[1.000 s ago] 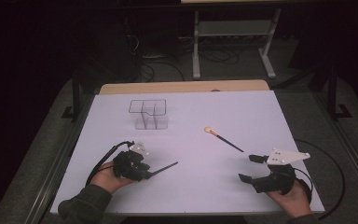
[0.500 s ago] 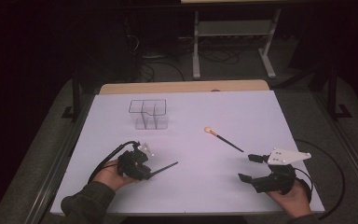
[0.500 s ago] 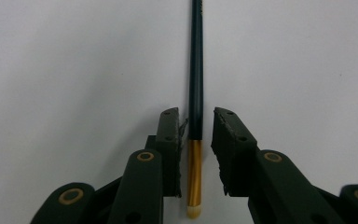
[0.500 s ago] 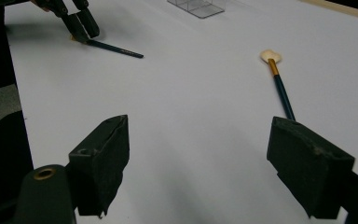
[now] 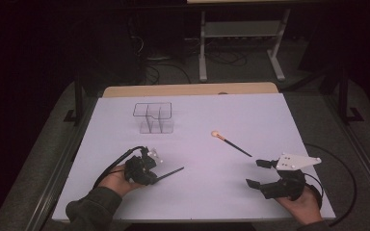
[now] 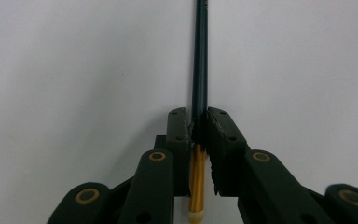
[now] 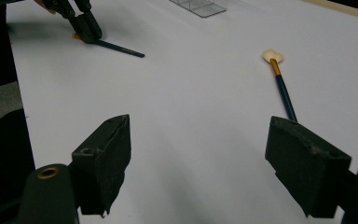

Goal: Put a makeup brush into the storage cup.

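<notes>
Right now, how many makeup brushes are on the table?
2. One brush is clamped in the left gripper, whose jaws have just been closing on it, low over the table. The other brush lies loose mid-table, ahead of the open right gripper.

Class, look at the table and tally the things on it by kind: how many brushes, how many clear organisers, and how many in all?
Brushes: 2, one clamped in the left tongs as the held brush, one the loose brush lying on the table.
Clear organiser: 1.
Total: 3.
</notes>
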The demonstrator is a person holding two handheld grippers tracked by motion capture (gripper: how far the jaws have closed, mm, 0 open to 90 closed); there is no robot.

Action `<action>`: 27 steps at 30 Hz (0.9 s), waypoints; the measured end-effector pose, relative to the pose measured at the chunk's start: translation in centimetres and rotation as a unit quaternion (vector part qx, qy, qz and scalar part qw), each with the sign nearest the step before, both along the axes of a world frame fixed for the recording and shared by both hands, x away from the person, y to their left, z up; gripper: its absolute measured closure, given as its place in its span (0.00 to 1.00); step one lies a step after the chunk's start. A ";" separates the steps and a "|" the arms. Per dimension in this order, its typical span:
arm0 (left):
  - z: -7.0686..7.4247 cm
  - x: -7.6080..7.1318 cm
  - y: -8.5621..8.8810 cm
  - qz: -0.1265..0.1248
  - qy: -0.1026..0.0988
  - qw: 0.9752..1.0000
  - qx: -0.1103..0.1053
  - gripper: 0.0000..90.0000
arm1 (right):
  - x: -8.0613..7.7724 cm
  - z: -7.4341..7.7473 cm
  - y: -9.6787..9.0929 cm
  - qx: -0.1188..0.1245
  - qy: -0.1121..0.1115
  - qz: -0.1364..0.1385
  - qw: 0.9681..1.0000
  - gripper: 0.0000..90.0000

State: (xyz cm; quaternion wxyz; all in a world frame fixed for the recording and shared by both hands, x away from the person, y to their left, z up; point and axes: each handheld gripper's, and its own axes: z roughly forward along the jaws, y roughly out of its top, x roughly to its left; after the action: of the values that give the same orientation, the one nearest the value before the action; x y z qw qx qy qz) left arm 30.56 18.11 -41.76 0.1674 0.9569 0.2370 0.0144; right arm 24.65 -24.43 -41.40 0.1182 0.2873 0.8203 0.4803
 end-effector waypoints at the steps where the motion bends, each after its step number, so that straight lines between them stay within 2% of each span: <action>1: 0.0 -0.1 -0.1 -0.002 -0.006 1.000 0.005 0.89 | 0.0 0.0 0.0 0.000 0.000 0.000 1.000 0.24; 7: 0.2 0.0 -0.5 -0.009 -0.005 1.000 0.029 0.92 | 0.0 0.0 0.0 0.001 -0.001 -0.001 1.000 0.24; 16: 0.3 -0.1 -0.7 -0.022 -0.011 0.999 0.039 0.93 | 0.1 -0.2 -0.1 -0.001 0.006 0.000 1.000 0.24; 22: 0.3 0.1 -0.4 -0.021 0.001 0.999 0.028 0.93 | 0.1 -0.3 0.2 -0.004 0.015 0.004 1.000 0.24; 27: 0.6 0.2 -0.1 -0.017 0.001 1.000 0.012 0.93 | 0.2 -0.3 0.3 -0.008 0.015 0.007 1.000 0.24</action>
State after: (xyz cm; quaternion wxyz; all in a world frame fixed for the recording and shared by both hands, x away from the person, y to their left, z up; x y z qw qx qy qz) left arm 30.78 18.06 -41.18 0.1557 0.9628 0.2203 0.0130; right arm 24.86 -24.11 -41.70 0.1046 0.2879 0.8276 0.4704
